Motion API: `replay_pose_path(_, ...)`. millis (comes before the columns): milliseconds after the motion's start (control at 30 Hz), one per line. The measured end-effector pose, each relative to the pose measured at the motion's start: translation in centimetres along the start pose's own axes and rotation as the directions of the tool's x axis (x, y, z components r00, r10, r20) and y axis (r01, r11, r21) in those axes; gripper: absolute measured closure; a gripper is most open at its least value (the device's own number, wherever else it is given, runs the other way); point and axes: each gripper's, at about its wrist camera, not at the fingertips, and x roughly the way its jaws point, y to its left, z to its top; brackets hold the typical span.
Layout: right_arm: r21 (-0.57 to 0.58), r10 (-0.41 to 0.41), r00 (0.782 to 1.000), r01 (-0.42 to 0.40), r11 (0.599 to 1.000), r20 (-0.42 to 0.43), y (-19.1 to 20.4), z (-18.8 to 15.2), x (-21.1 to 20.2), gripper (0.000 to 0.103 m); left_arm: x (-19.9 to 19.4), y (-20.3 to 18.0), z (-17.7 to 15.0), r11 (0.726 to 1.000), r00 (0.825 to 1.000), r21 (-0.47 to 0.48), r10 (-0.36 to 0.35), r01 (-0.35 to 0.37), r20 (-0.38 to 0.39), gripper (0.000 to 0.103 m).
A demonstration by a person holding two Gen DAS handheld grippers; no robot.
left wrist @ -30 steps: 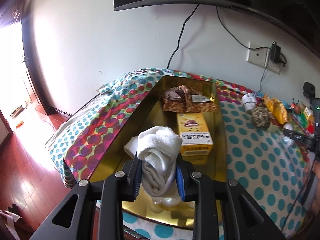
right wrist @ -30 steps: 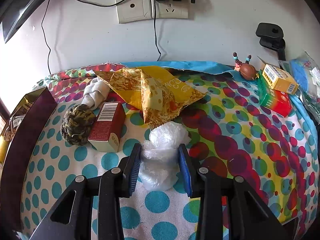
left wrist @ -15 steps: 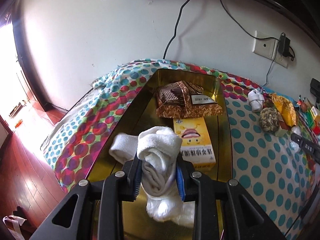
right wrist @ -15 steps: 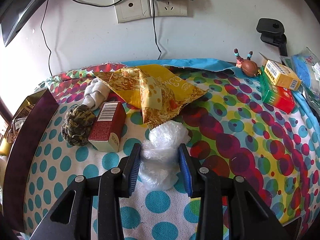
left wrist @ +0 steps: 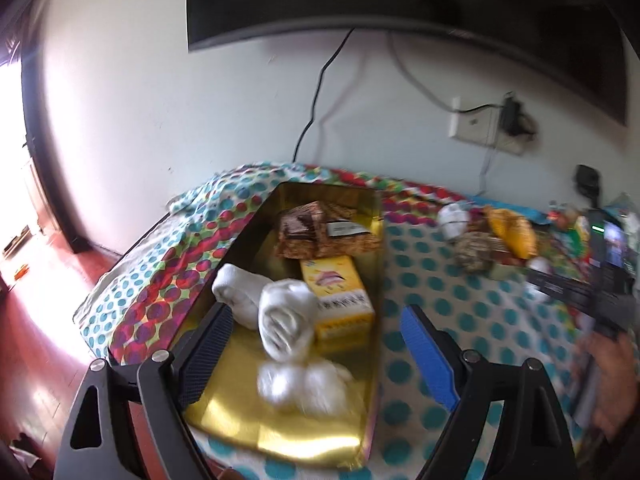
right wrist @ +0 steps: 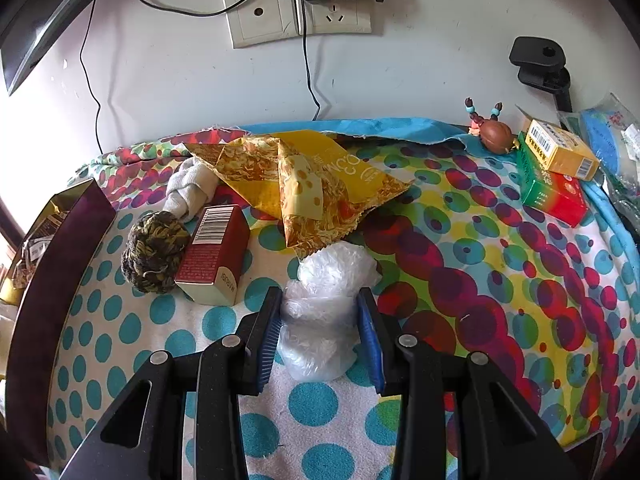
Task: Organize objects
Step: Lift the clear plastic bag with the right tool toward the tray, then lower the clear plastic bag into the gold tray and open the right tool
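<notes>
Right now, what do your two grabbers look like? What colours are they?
Both look alike. The left gripper and the right gripper have black, angular frames with triangle-shaped holes and round silver screws. The jaws carry flat, ribbed blue pads. No cables or markings show on them. A bare hand shows at the edge of the left view.

- The gold tray (left wrist: pixel 224 412) is shiny metal by the look of it — its floor mirrors the light.
- Rolled white socks (left wrist: pixel 286 326) in it are soft, nubbly cotton knit.
- The yellow box (left wrist: pixel 340 304) beside them is smooth printed card.
- The brown snack packet (left wrist: pixel 320 232) is crinkled glossy foil.
- The spotted tablecloth (right wrist: pixel 500 280) is matt woven cloth, frayed at its far edge.
- The clear bag (right wrist: pixel 326 312) is thin, crumpled plastic film.
- The gripper pads (right wrist: pixel 270 340) are ribbed blue rubber — matt on black plastic fingers.
- The red carton (right wrist: pixel 214 254) is glossy card.
</notes>
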Motion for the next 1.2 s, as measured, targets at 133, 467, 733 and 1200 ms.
replay_pose_path(133, -0.028, -0.032, 0.999, 0.033, 0.999, 0.023, 0.5, 0.0, -0.4, 0.069, -3.4, -0.5, -2.7, 0.999, 0.999, 0.001, -0.039, 0.039, 0.008, 0.014)
replay_pose_path(467, -0.121, -0.089, 0.993, 0.097, 0.988, 0.074, 2.3, -0.5, -2.2, 0.069, -5.3, 0.7, -8.1, 0.997, 0.998, -0.033, -0.067, 0.067, -0.002, 0.014)
replay_pose_path(733, -0.193, -0.077, 0.989, 0.1, 0.976, 0.123, 5.8, 0.2, -5.6, 0.069, -5.9, 2.9, -8.2, 0.983, 0.992, -0.138, -0.122, 0.124, 0.023, 0.014)
replay_pose_path(1200, -0.45, 0.253, 0.963, -0.186, 0.874, 0.094, 24.9, -0.9, -10.5, 0.069, -6.4, 6.1, -8.9, 0.975, 0.997, -0.211, -0.069, 0.076, 0.039, 0.014)
